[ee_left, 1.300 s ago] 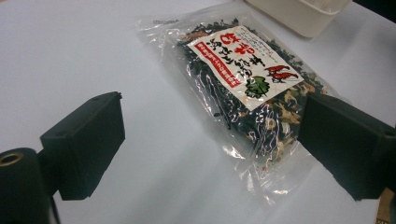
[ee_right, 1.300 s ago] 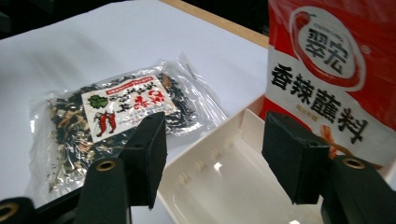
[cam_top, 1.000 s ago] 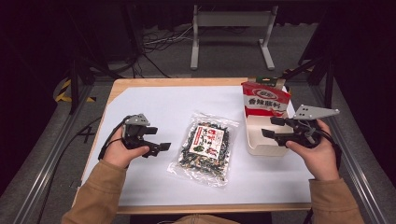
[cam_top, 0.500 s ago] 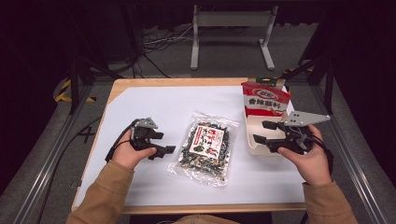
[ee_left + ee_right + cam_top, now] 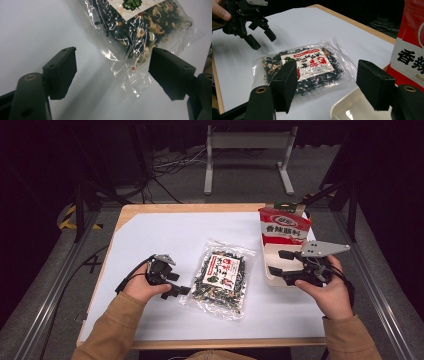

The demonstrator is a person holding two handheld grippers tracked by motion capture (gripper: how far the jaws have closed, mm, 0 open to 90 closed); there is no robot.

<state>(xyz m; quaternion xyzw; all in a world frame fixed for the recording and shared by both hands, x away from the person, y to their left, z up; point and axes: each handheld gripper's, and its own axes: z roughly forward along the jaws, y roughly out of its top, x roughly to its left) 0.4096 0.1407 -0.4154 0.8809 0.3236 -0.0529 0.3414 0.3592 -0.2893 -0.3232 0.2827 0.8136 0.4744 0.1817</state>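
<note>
— What sort of room is this?

— A lab or test studio, I'd say. The worktop [image 5: 165, 240] has a plain white sheet over a wooden top, and everything around it is dark.

— What else tells you?

— Beyond the worktop's far edge, loose cables [image 5: 172, 165] trail over grey carpet beside a grey metal stand [image 5: 247, 150]. Metal rails [image 5: 50, 290] run along the floor on both sides of the worktop, and yellow-and-black hazard tape [image 5: 67, 217] lies off its far left corner.

A metal stand [image 5: 248, 157] and loose cables [image 5: 165, 167] are seen on the floor beyond the counter [image 5: 165, 235].
</note>
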